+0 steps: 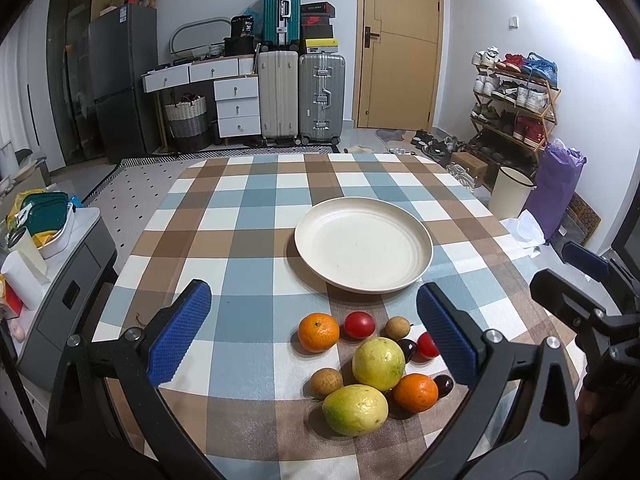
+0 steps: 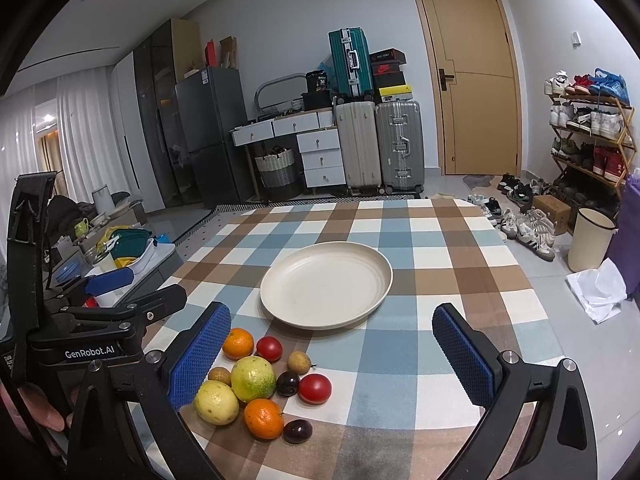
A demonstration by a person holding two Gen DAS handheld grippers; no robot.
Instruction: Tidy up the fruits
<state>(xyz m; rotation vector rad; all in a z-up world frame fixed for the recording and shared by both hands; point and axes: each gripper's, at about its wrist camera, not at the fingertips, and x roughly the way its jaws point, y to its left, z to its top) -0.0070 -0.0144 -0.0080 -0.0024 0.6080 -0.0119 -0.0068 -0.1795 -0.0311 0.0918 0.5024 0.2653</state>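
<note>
A cluster of fruits (image 2: 260, 388) sits on the checked tablecloth (image 2: 420, 248) just in front of the cream plate (image 2: 326, 284), which holds nothing. Two yellow-green guavas (image 1: 378, 364), two oranges (image 1: 319, 332), two glossy red tomatoes (image 2: 315, 388), two dark plums (image 2: 298, 431) and two small brown fruits, perhaps longans (image 1: 397, 327), lie close together. The left gripper (image 1: 314, 340) and right gripper (image 2: 332, 356) hover with jaws spread wide, grasping nothing.
</note>
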